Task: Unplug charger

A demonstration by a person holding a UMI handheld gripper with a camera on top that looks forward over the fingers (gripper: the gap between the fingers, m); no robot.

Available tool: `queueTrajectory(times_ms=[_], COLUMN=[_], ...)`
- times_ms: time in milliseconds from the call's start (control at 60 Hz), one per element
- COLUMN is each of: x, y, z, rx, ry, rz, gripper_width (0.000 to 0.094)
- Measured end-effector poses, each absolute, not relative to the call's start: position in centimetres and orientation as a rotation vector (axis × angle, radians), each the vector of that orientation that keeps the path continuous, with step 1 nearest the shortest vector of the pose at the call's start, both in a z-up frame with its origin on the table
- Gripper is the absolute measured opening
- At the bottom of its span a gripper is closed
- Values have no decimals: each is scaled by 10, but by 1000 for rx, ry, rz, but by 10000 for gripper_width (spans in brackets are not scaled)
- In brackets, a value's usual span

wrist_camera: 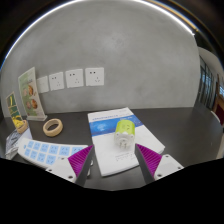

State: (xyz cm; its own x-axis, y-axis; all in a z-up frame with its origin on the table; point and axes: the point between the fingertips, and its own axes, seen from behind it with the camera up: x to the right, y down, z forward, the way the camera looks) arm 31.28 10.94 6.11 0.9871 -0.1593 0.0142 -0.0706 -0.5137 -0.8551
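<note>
A small green-and-white charger (124, 131) stands on a flat white block with a blue stripe (108, 146) on the dark table (180, 140). I cannot tell whether it is plugged into that block. My gripper (114, 160) is open, and its magenta pads (78, 157) show at either side. The charger is just ahead of the fingertips, roughly centred between them and not touched. The near part of the white block lies between the fingers.
Three white wall sockets (70, 78) sit on the grey wall beyond the table. A roll of tape (52, 126) and an upright printed card (28, 95) are at the left. A white sheet with blue squares (45, 152) lies beside the left finger.
</note>
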Motion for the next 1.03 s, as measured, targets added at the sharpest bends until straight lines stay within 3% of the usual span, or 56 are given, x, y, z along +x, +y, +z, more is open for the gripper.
queueTrajectory(times_ms=[333,383,533,800,933,1033], x=[195,179,151,184,238,290], y=[-57,-83,-150,-211,-228,-242], z=[94,94,87,78,84,66], rx=[-2084,-2083,-2096,-2064,-2022,-2064], ry=[84,86,78,78,19,32], rz=[-131,-128,-113,-132,-202,-228], gripper_width=[847,880,843,839,835,827])
